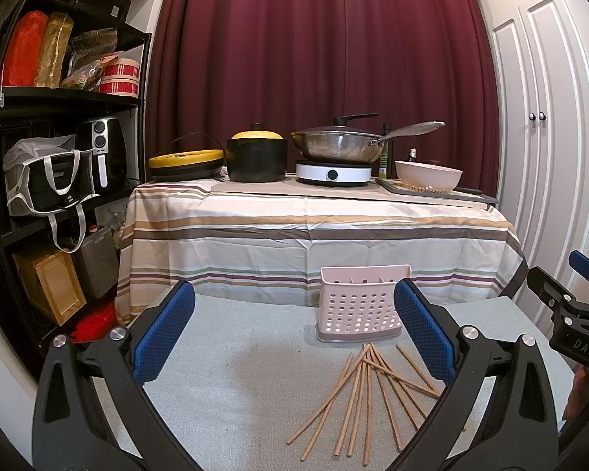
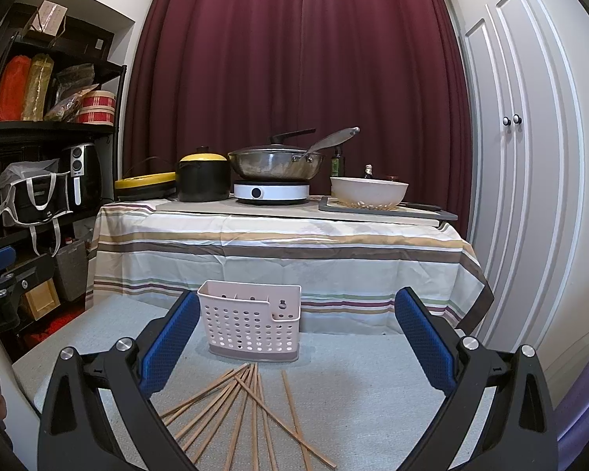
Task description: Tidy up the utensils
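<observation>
Several wooden chopsticks [image 1: 369,388] lie fanned in a loose pile on the grey mat; they also show in the right wrist view [image 2: 251,412]. A pale pink perforated utensil holder [image 1: 359,302] stands upright just behind them, also seen in the right wrist view [image 2: 251,324]. My left gripper [image 1: 294,329] is open and empty, hovering above the mat left of the pile. My right gripper [image 2: 298,341] is open and empty, above the pile's right side. The right gripper's body shows at the left wrist view's right edge [image 1: 577,306].
A table with a striped cloth [image 1: 314,235] stands behind the mat, carrying a black pot [image 1: 257,157], a wok [image 1: 341,145] on a white hob, and a white bowl [image 1: 428,174]. Black shelves [image 1: 59,157] stand left, white cupboard doors [image 1: 542,137] right.
</observation>
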Demonstrator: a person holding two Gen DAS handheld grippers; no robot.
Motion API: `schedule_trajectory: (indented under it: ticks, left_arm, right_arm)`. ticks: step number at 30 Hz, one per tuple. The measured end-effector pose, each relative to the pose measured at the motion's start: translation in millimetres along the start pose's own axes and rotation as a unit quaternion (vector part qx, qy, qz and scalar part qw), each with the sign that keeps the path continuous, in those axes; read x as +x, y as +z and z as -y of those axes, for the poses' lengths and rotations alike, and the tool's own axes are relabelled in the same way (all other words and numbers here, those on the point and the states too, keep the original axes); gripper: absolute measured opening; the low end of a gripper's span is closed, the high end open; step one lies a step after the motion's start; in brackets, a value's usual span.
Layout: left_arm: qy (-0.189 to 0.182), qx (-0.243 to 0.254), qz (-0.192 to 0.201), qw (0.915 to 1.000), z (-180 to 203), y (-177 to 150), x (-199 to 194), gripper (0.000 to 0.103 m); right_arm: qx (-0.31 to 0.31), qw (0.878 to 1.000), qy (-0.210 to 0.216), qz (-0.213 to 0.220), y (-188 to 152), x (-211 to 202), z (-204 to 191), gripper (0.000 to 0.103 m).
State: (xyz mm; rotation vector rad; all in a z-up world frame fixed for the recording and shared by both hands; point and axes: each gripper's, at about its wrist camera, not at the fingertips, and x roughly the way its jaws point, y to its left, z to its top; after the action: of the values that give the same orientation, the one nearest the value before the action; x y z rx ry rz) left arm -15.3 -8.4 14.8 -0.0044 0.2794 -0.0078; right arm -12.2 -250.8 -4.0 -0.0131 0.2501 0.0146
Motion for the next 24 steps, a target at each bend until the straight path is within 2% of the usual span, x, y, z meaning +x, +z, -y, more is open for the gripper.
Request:
schedule_trajectory:
  ticks: [24]
  left_arm:
    - [-0.001, -0.001, -0.001, 1.0000, 0.9, -2.0, 0.3, 0.099]
  right_arm:
    - [-0.003, 1.000, 0.002, -0.001, -1.6, 0.2, -5.7, 0.097]
